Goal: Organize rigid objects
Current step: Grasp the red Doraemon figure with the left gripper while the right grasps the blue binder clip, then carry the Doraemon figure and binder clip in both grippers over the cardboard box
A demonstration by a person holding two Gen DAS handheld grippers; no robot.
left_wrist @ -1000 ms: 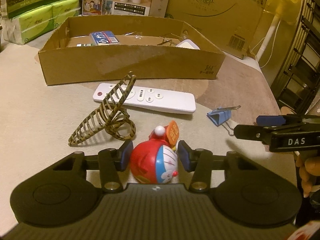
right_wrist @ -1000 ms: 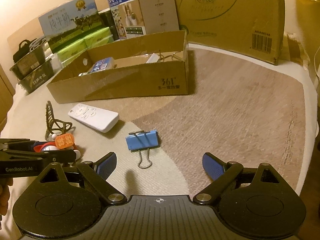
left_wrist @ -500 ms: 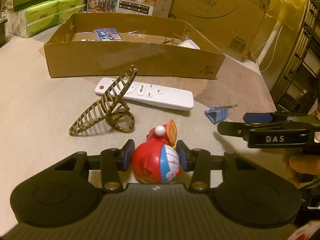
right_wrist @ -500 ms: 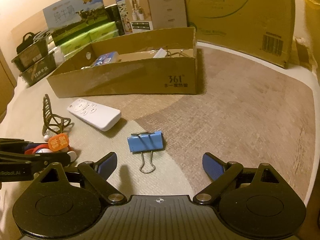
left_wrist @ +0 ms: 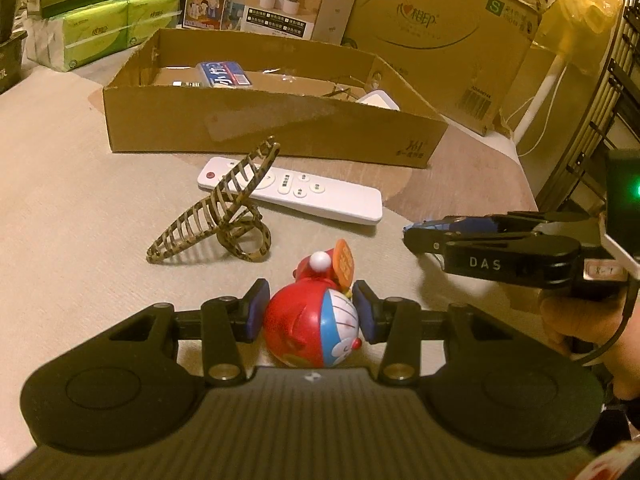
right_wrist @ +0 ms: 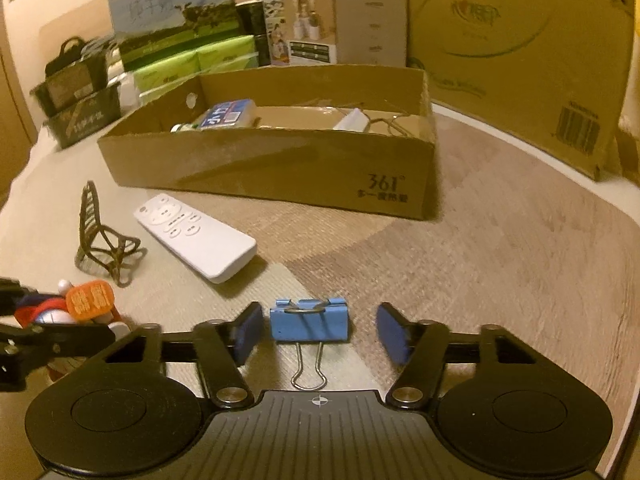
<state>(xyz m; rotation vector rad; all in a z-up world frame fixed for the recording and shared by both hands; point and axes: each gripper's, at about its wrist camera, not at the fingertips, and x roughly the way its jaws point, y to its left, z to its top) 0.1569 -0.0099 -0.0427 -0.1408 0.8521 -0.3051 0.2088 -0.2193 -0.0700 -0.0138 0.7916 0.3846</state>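
My left gripper (left_wrist: 311,314) is shut on a red and blue Doraemon toy (left_wrist: 314,330) that rests on the beige mat. My right gripper (right_wrist: 320,334) is open, with its blue pads on either side of a blue binder clip (right_wrist: 309,324), not touching it. A white remote (left_wrist: 292,195) and a leopard-print hair claw (left_wrist: 224,208) lie ahead. An open cardboard box (left_wrist: 272,136) stands behind them, holding a blue pack (left_wrist: 222,74) and a white item (left_wrist: 378,101). The right gripper also shows in the left wrist view (left_wrist: 424,236).
Large cardboard cartons (left_wrist: 440,32), green tissue packs (left_wrist: 116,28) and product boxes (left_wrist: 292,0) line the back. Dark baskets (right_wrist: 76,92) stand at the far left in the right wrist view. A fan stand (left_wrist: 536,92) and a black rack (left_wrist: 600,112) are on the right.
My right gripper has moved forward and down over the binder clip and narrowed its opening around it. The left gripper keeps its hold on the toy, shifting slightly.
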